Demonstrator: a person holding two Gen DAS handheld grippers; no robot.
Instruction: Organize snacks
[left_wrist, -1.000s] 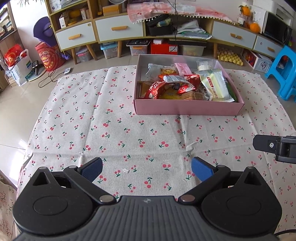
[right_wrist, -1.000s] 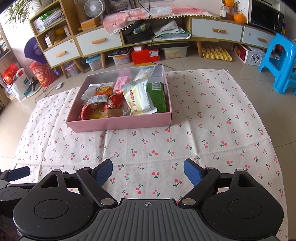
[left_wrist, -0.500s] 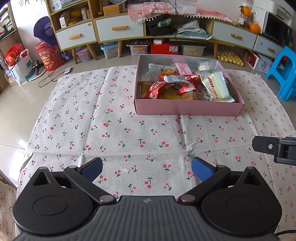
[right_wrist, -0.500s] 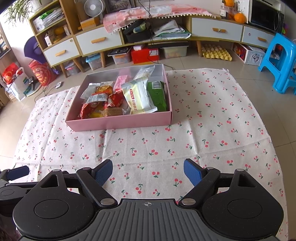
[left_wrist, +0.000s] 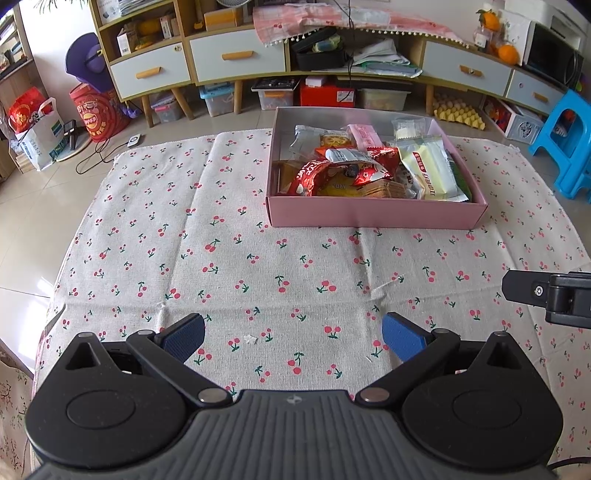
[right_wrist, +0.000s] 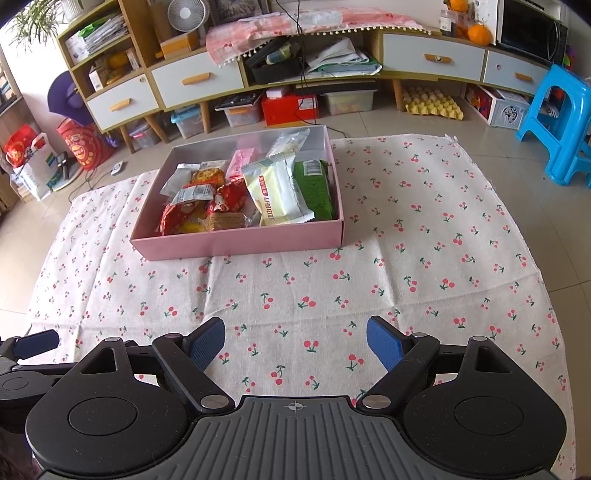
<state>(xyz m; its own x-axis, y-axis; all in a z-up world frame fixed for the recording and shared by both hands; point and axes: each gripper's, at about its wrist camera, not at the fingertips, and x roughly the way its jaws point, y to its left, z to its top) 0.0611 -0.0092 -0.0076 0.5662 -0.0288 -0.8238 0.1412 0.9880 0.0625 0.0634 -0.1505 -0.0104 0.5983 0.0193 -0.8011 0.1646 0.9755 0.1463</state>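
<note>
Both grippers empty, jaws apart, snacks w/ box ahead

Left gripper (left_wrist: 293, 338) & right gripper (right_wrist: 295, 341) hang wide over the cherry cloth (left_wrist: 221, 258), nothing btwn pads. 1 pink box (right_wrist: 240, 245) sits beyond, approx 10 snack packs (right_wrist: 277, 188) piled inside; exact count unclear. Likely light, crinkly, slippery film, contents crushable: pinch a sealed edge, e.g. the cream pack's
</note>
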